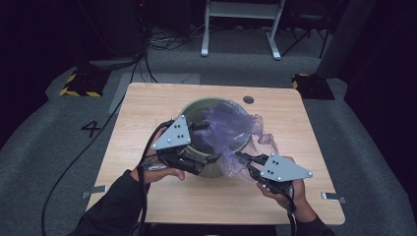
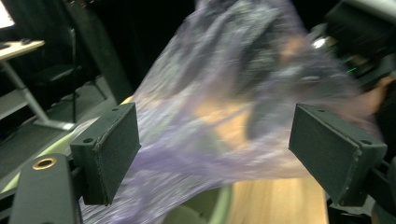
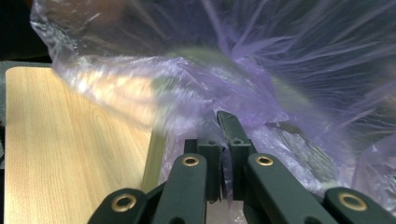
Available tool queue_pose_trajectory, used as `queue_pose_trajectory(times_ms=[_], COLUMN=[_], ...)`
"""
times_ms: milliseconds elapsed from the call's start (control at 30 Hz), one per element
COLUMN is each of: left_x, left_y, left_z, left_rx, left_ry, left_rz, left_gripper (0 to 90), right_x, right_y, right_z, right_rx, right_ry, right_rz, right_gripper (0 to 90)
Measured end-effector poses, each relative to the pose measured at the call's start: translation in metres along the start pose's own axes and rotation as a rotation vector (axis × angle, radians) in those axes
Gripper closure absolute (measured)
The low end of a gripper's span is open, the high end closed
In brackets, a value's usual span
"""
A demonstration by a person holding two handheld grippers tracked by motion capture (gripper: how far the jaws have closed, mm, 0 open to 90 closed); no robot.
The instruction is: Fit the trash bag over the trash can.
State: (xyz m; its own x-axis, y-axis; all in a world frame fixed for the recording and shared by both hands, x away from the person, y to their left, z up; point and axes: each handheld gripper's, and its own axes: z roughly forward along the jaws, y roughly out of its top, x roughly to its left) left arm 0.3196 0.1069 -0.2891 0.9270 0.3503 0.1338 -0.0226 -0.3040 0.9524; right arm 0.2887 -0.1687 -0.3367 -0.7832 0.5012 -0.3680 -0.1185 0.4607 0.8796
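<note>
Lining the green bin (image 1: 222, 164) with the purple plastic bag (image 1: 231, 129); bag sits in the bin mouth at table centre, one edge spilling over the near-right rim. Right gripper (image 1: 244, 158) is clamped on that bag edge, low beside the rim; best to pull it outward and down over the rim without tearing. Left gripper (image 1: 202, 142) hovers above the near-left rim, jaws spread with film between but not pinched; regrip there next.
</note>
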Motion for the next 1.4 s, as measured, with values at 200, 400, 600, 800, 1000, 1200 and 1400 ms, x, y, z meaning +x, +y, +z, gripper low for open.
queue_pose_trajectory(times_ms=[200,400,600,800,1000,1200,1400], left_x=[-0.016,-0.02,-0.016,-0.011,-0.006,0.001,0.005], left_y=[0.002,0.002,-0.005,-0.014,-0.022,-0.032,-0.044], left_z=[0.002,0.017,0.024,0.021,0.011,-0.001,-0.011], left_rx=[0.013,0.073,0.11,0.154,0.149,0.144,0.122], left_ry=[-0.002,0.076,0.129,0.138,0.136,0.145,0.153], left_rz=[0.016,0.014,0.015,0.057,0.084,0.064,0.039], left_gripper=[15.4,19.6,46.6,71.0,89.2,89.7,89.6], right_x=[0.003,0.015,0.034,0.04,0.047,0.048,0.042], right_y=[-0.002,-0.002,0.0,-0.003,-0.003,-0.006,-0.012], right_z=[0.004,0.011,0.013,0.015,0.012,0.002,-0.019], right_rx=[0.009,0.007,0.001,-0.004,-0.027,-0.052,-0.072], right_ry=[-0.016,-0.041,-0.008,0.017,0.053,0.073,0.012], right_rz=[-0.001,-0.059,-0.124,-0.122,-0.125,-0.101,-0.045], right_gripper=[87.2,86.5,85.1,84.3,77.3,63.4,49.1])
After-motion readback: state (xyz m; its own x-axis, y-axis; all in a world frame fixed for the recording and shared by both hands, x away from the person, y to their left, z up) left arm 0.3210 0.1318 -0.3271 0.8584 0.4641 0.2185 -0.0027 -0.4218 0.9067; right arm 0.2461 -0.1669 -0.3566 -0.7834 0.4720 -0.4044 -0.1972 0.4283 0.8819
